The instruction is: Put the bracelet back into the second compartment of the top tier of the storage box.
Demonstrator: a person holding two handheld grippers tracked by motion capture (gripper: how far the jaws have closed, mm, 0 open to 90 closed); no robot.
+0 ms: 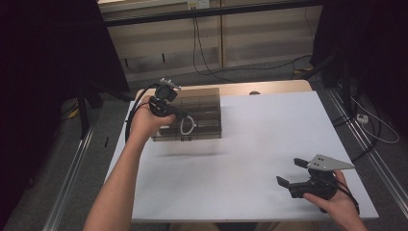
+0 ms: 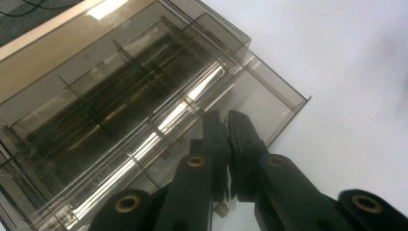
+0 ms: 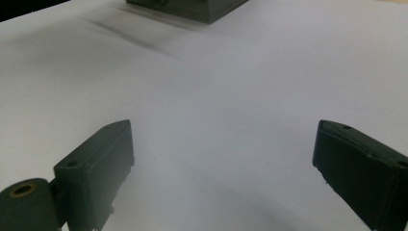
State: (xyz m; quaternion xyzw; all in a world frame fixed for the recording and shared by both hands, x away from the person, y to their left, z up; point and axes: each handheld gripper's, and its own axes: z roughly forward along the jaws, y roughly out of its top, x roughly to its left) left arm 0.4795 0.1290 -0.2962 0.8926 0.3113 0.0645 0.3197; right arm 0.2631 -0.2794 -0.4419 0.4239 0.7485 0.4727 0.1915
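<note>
A smoky see-through plastic compartment box point(image 1: 204, 103) stands at the back left of the white table point(image 1: 255, 139). My left gripper point(image 1: 190, 119) reaches over its front part, jaws pressed nearly together, beside a small white loop point(image 1: 186, 126) on the box's front. In the left gripper view the left gripper point(image 2: 226, 118) is shut, its tips over the box point(image 2: 110, 101) near a clear wall; I cannot tell whether anything thin is pinched. My right gripper point(image 1: 290, 171) rests low at the table's front right, open and empty. In the right gripper view the right gripper point(image 3: 223, 139) spans bare tabletop, the box point(image 3: 192, 7) far ahead.
A wooden strip point(image 1: 274, 86) borders the table's far edge. Beyond it cables point(image 1: 202, 53) run over the floor. Metal rails point(image 1: 72, 168) flank the table, and dark curtains point(image 1: 43, 57) hang at both sides. Bare white tabletop lies between the two grippers.
</note>
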